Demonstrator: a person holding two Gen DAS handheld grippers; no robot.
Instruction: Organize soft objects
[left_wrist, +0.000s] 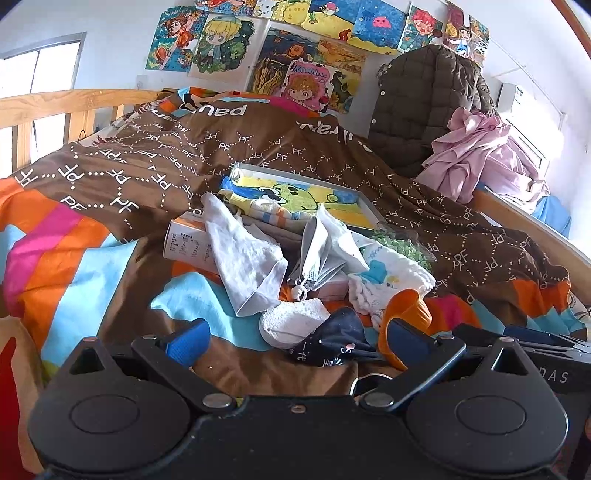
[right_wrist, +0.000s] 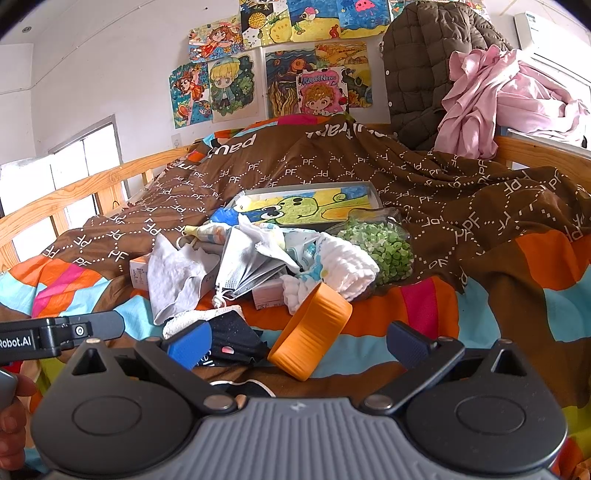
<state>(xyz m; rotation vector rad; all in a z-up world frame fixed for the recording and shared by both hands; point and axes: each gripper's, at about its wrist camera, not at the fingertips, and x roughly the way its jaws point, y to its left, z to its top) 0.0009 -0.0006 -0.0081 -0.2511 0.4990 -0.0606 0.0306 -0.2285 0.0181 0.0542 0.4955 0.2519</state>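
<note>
A pile of soft things lies on the bed: a grey sock (left_wrist: 245, 258) (right_wrist: 177, 275), a white knit sock (left_wrist: 293, 321), a dark navy cloth (left_wrist: 334, 341) (right_wrist: 231, 341), grey face masks (left_wrist: 321, 254) (right_wrist: 247, 264) and a white baby cloth (left_wrist: 388, 275) (right_wrist: 332, 266). An orange ribbed band (right_wrist: 310, 328) (left_wrist: 404, 317) lies at the front. My left gripper (left_wrist: 299, 338) is open, its fingers either side of the navy cloth and white sock. My right gripper (right_wrist: 299, 345) is open around the orange band and holds nothing.
A framed cartoon picture (left_wrist: 306, 195) (right_wrist: 310, 205), small cartons (left_wrist: 188, 245) (right_wrist: 138, 275) and a bag of green pellets (right_wrist: 376, 247) lie among the pile on the brown patterned quilt (left_wrist: 147, 173). Wooden bed rails (right_wrist: 74, 195) run along both sides. A quilted coat (right_wrist: 424, 74) and pink clothes (right_wrist: 491, 92) hang behind.
</note>
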